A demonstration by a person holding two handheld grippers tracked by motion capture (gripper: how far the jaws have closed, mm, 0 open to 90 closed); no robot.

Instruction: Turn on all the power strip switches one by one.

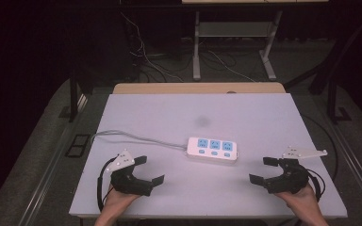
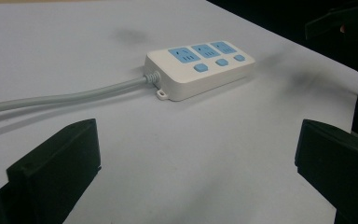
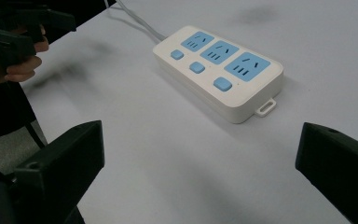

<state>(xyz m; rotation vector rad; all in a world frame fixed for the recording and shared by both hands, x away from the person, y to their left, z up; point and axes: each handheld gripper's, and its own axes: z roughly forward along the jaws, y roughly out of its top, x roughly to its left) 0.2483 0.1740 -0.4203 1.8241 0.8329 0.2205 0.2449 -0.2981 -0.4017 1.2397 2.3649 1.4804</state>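
A white power strip [image 1: 212, 150] with three blue sockets and three blue buttons lay flat on the desk [image 1: 245, 113], a little nearer the front edge than the back edge and roughly midway between the left and right edges. Its grey cable [image 1: 136, 137] left the strip's left end and ran across the surface toward the left edge of the desk. In the left gripper view the strip [image 2: 200, 70] sat ahead of the jaws with the cable [image 2: 65, 99] trailing off to the left; in the right gripper view the strip [image 3: 219, 70] lay ahead, its small mounting tab facing the camera.

The left gripper [image 1: 151, 170] rested near the front left corner of the desk, held by the person's left hand [image 1: 119, 198], with its jaws spread wide and nothing between them. The right gripper [image 1: 262, 170] sat near the front right corner in the person's right hand [image 1: 301, 195], its jaws likewise wide apart and holding nothing. Both grippers pointed inward toward the strip, one on each side of it, and each was well apart from it. A faint dark smudge [image 1: 201, 120] marked the desk behind the strip.
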